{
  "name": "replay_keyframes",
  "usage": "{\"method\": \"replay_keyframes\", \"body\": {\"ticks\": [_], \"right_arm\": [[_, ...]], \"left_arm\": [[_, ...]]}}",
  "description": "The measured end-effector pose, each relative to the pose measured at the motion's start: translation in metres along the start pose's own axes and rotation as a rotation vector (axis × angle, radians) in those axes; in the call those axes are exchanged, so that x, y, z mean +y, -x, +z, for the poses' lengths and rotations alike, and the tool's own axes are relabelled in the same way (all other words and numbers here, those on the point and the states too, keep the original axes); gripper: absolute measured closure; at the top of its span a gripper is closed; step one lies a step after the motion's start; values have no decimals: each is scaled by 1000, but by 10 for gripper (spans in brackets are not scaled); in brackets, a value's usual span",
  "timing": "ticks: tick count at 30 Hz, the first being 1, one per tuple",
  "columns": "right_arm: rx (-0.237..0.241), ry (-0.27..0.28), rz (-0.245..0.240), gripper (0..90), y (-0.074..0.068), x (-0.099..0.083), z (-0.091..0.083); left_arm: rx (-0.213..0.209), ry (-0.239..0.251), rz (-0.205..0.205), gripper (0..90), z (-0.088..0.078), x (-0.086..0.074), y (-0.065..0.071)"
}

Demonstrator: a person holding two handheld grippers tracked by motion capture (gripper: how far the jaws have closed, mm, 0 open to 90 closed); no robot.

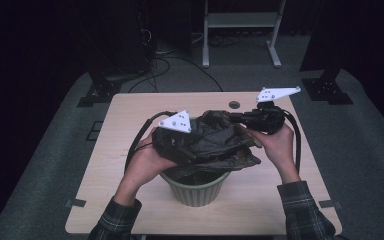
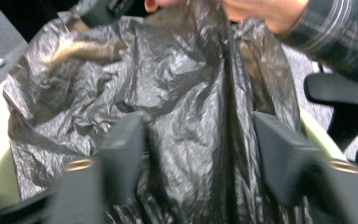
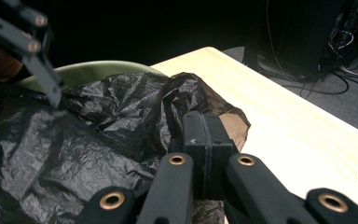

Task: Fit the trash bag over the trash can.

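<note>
The bag (image 1: 210, 142) is glossy black plastic that goes brownish where it thins, draped over a pale green bin (image 1: 196, 190) at the table's six o'clock. The table (image 1: 130, 165) is light, blond wood grain, with grey carpet around it. Both grippers are black with brass-coloured rivets and white three-cornered plates, and the sleeves (image 1: 305, 210) are dark plaid crossed by pale lines.

Dark room, grey carpet (image 1: 50, 165)
</note>
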State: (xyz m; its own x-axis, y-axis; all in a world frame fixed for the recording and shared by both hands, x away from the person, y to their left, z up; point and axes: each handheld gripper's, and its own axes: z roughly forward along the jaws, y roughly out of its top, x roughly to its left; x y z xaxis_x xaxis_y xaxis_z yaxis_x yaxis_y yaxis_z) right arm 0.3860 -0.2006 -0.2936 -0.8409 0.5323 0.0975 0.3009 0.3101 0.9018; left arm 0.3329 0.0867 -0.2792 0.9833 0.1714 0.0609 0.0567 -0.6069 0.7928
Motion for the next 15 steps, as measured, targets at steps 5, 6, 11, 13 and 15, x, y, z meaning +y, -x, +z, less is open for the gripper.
{"method": "replay_keyframes", "body": {"ticks": [5,6,11,13,15], "right_arm": [[-9,17,15,746,0,-6,-14],[-9,15,22,726,-1,-7,-18],[-19,19,24,665,-4,-18,-38],[-13,26,26,657,-6,-24,-47],[-15,38,26,651,-8,-29,-55]], "left_arm": [[-8,-46,4,752,4,-1,0],[-7,-51,0,815,4,-2,-1],[19,-56,-34,893,4,-6,-5],[33,-59,-51,893,5,-9,-8],[40,-56,-56,893,4,-10,-10]]}}
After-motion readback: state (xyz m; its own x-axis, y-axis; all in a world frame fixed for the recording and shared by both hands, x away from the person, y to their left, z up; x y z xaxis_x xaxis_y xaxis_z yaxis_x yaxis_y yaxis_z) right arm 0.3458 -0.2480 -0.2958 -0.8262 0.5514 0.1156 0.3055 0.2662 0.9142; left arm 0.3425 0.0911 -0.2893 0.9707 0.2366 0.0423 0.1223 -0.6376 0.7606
